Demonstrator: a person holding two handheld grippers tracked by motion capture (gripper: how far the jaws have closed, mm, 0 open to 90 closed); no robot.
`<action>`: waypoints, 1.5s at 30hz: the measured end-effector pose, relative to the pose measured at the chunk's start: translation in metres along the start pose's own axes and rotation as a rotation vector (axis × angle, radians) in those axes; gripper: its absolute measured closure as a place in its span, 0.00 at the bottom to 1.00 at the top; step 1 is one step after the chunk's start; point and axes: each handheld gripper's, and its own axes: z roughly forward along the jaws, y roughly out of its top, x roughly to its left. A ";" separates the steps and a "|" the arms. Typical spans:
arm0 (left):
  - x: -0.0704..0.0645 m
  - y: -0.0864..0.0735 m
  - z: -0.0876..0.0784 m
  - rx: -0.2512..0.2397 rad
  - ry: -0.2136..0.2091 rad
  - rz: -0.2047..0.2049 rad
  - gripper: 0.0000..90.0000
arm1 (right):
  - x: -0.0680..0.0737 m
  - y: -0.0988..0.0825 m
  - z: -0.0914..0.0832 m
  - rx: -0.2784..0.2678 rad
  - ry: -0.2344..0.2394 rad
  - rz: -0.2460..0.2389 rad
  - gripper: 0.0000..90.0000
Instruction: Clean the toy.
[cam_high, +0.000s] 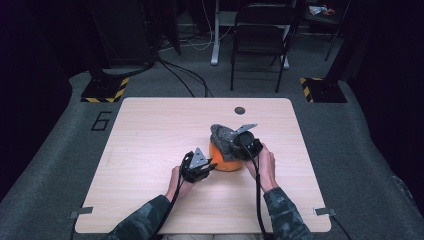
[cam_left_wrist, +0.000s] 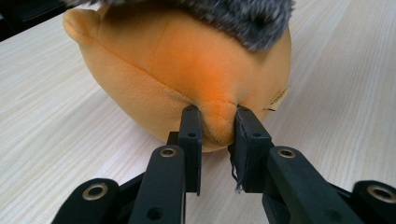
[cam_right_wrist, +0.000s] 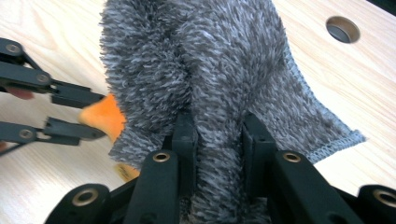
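surroundings: light wood table (cam_high: 150, 150) on grey carpet. round cable hole (cam_high: 240, 110) near the far edge, right of centre, bare wood between it and the work. beyond the far edge a dark folding chair (cam_high: 260, 40) and loose cables on the floor; two black stand bases with yellow-black hazard stripes sit off the far corners. a "6" is marked on the carpet off the left edge. nothing on the table crowds the work.

work item: orange plush toy (cam_left_wrist: 187, 70), rounded, soft fabric with a visible seam, small ear-like nub at one end and a pale tag at its side. it rests on the table right of centre, about midway between near and far edges. a grey shaggy cloth (cam_right_wrist: 210, 60) with stitched hem is draped over its top and hangs toward the far side.

left gripper (cam_left_wrist: 215, 123): jaws pinched on a fold of the orange plush at its near-left side, fabric bulging between the pads.

right gripper (cam_right_wrist: 217, 130): jaws clamped on a bunched ridge of the grey cloth, above the toy's right side.
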 end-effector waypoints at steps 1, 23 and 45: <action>0.000 0.000 0.000 0.002 0.001 0.002 0.83 | -0.002 -0.001 -0.001 0.005 0.001 -0.004 0.79; 0.002 -0.001 0.001 -0.006 -0.014 -0.003 0.83 | -0.059 -0.034 0.007 0.078 0.088 0.223 0.78; 0.010 -0.004 0.001 -0.009 -0.017 -0.058 0.81 | -0.067 -0.027 -0.024 0.024 -0.009 0.208 0.79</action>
